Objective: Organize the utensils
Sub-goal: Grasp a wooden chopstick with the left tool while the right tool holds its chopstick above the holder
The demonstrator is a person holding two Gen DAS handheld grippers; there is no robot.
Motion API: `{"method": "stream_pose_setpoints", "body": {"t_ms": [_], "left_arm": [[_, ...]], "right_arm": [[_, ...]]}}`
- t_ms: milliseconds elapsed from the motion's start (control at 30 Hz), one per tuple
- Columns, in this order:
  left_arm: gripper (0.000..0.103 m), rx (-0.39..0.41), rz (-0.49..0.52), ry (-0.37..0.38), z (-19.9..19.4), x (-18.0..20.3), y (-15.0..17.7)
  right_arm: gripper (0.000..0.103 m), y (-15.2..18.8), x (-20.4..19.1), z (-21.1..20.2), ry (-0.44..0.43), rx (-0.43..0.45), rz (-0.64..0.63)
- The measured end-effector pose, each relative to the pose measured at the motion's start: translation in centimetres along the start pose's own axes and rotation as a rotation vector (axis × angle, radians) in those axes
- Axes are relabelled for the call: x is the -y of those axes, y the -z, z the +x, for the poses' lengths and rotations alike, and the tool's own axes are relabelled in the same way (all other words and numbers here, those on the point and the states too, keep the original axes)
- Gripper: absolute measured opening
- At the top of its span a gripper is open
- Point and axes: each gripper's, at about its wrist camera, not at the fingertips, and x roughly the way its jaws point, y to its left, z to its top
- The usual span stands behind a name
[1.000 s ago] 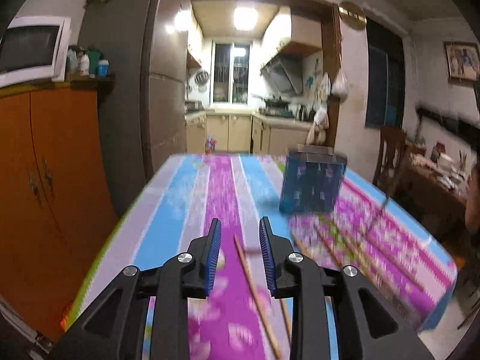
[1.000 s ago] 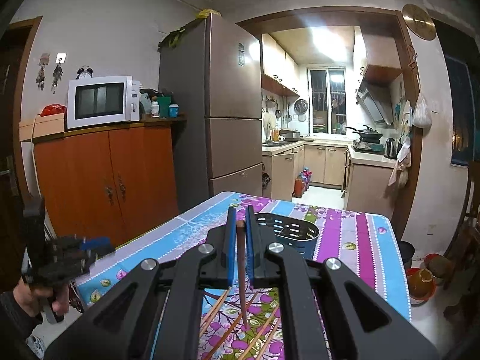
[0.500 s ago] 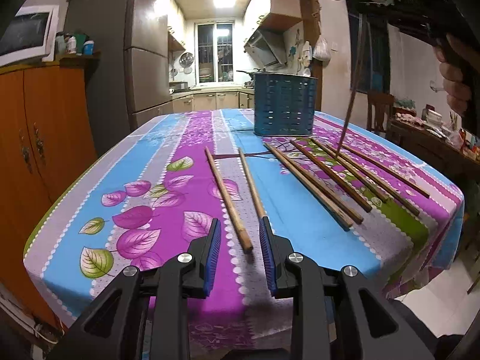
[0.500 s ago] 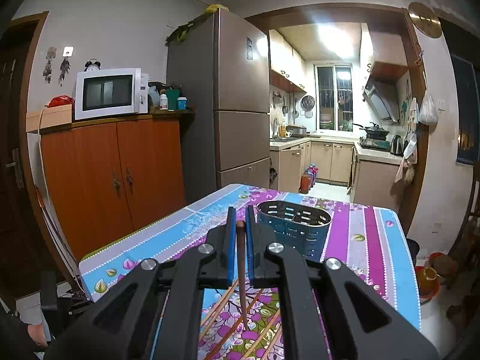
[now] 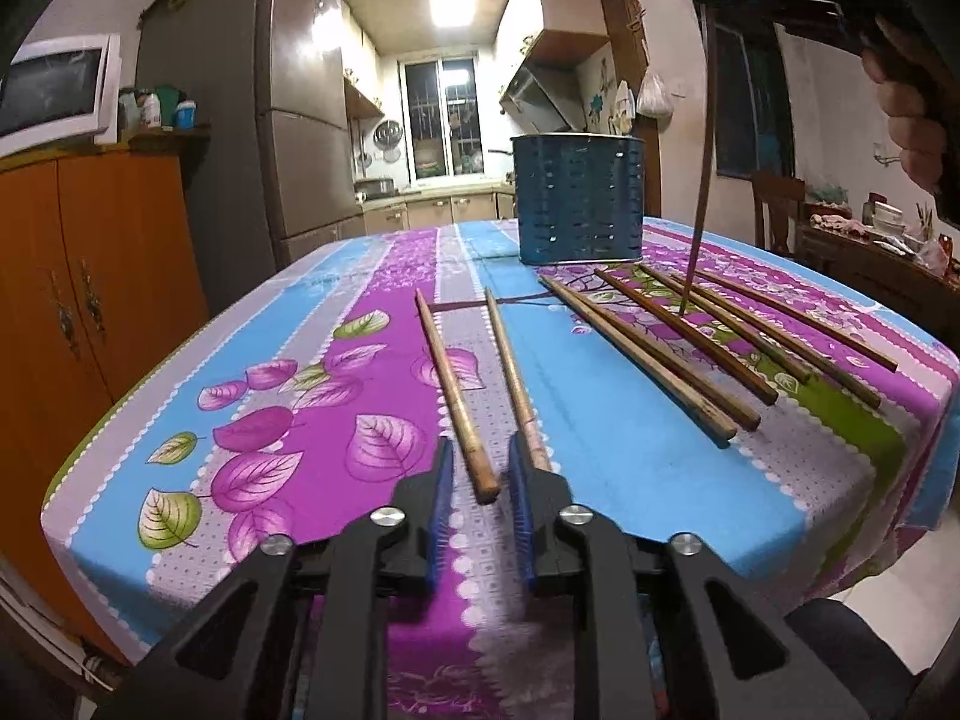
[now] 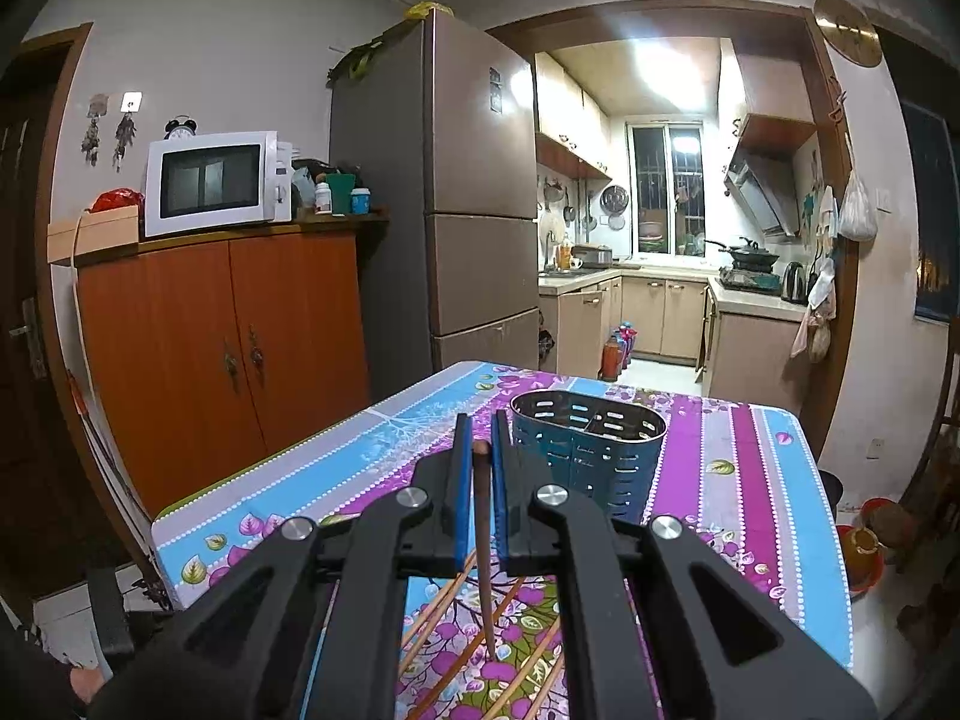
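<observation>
Our left gripper (image 5: 479,468) sat low at the table (image 5: 630,456) edge, jaws just narrowing w/ 1 chopstick (image 5: 454,396) end between them, pads not yet pressing. Our right gripper (image 6: 478,450) clamped a dark chopstick (image 6: 483,546) upright, tip among the loose chopsticks (image 5: 678,336). Farther back stood the blue holder (image 6: 588,450).

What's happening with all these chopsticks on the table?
A person is tidying chopsticks with a handheld gripper in each hand. The right gripper holds one chopstick upright, tip down, near the blue holder. The left gripper has just been closing around the end of a chopstick lying on the tablecloth. Several more lie loose.
</observation>
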Motion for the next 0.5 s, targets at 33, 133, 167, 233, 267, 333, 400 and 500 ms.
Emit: {"method": "stream_pose_setpoints", "body": {"t_ms": [33,133,167,233,267,333,400,500], "left_arm": [[0.012,0.006,0.0,0.0,0.0,0.1,0.0],[0.011,0.012,-0.026,0.0,0.1,-0.1,0.0],[0.01,0.015,-0.033,-0.003,0.1,-0.3,0.1],[0.008,0.014,-0.043,-0.008,0.0,-0.5,0.0],[0.008,0.015,-0.046,-0.008,-0.1,-0.6,0.0],[0.008,0.018,-0.042,-0.005,-0.4,-0.7,-0.5],[0.008,0.033,-0.034,-0.002,-1.2,-0.9,-1.4],[0.008,0.065,-0.015,0.011,-2.6,-1.2,-3.4]], "right_arm": [[0.005,-0.1,0.0,0.1,0.001,-0.001,0.0],[0.005,0.1,0.1,0.2,0.006,0.002,-0.003],[0.005,0.2,0.1,0.1,0.008,0.003,-0.002],[0.005,0.3,0.0,0.0,0.015,0.01,-0.006],[0.005,0.4,0.0,-0.2,0.015,0.014,-0.007],[0.005,0.5,-0.1,-0.4,0.017,0.017,-0.01],[0.005,0.4,-0.1,-0.5,0.015,0.021,-0.008],[0.005,0.4,0.0,-0.7,0.013,0.028,-0.004]]}}
